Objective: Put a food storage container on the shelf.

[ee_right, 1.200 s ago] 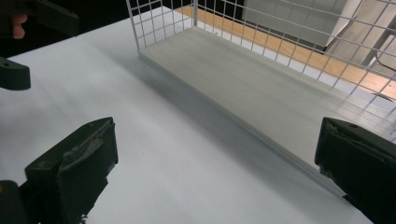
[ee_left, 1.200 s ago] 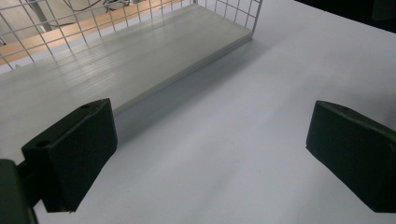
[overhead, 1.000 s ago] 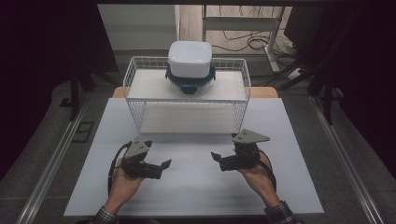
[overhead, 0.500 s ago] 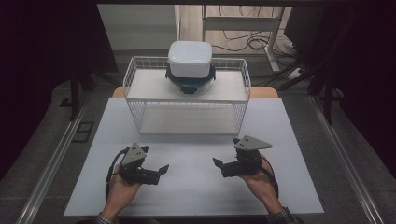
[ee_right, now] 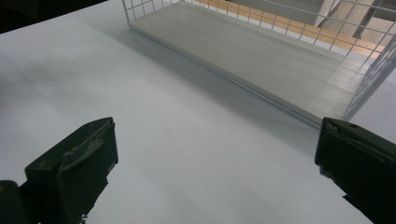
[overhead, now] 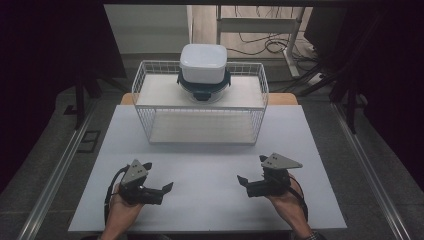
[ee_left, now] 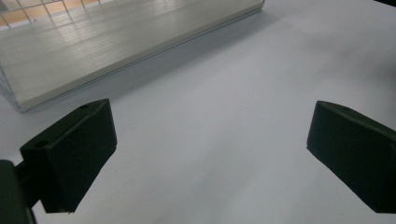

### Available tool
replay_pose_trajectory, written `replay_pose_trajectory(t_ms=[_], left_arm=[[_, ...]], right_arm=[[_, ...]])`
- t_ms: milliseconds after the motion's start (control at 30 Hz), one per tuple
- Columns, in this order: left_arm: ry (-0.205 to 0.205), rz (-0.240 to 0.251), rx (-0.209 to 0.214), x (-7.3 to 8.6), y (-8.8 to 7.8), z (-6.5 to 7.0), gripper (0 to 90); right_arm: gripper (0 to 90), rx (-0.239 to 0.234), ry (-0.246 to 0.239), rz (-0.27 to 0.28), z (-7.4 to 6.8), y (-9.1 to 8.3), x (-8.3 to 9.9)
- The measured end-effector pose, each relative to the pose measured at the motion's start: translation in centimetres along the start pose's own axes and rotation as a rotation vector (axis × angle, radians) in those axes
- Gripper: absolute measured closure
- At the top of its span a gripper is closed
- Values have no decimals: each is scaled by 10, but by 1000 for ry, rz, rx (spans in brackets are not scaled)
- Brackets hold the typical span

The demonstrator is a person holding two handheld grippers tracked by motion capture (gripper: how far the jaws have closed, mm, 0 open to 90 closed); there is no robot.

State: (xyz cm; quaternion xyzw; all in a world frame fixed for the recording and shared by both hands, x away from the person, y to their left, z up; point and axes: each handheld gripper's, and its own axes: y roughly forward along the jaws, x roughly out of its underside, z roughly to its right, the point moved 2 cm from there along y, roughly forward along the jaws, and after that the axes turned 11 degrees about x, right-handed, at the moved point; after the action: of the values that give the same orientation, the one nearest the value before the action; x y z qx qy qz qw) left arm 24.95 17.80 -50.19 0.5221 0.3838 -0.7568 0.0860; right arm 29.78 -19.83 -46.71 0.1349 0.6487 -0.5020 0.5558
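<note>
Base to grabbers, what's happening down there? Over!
Left hand-held gripper open, low over table. Right hand-held gripper open, same. White box sits on rack, untouched. Path to rack clear.

A white table (overhead: 320, 150) stands on grey floor (overhead: 55, 165) in dark surroundings, with cables (overhead: 260, 42) lying beyond it.

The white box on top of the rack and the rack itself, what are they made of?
The white box looks like smooth plastic: rounded corners, a soft matte sheen, sitting on a dark clip-on lid. The rack looks like thin metal wire with a white coating: its sides are an open grid. Its shelves look like pale boards with faint lines, maybe painted wood.
</note>
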Motion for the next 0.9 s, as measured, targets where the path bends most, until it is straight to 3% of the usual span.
replay_pose_trajectory(t_ms=[900], left_arm=[[-46, 5, -90, 34, -43, -7, 8]], right_arm=[[0, 74, 40, -18, 20, -31, 30]])
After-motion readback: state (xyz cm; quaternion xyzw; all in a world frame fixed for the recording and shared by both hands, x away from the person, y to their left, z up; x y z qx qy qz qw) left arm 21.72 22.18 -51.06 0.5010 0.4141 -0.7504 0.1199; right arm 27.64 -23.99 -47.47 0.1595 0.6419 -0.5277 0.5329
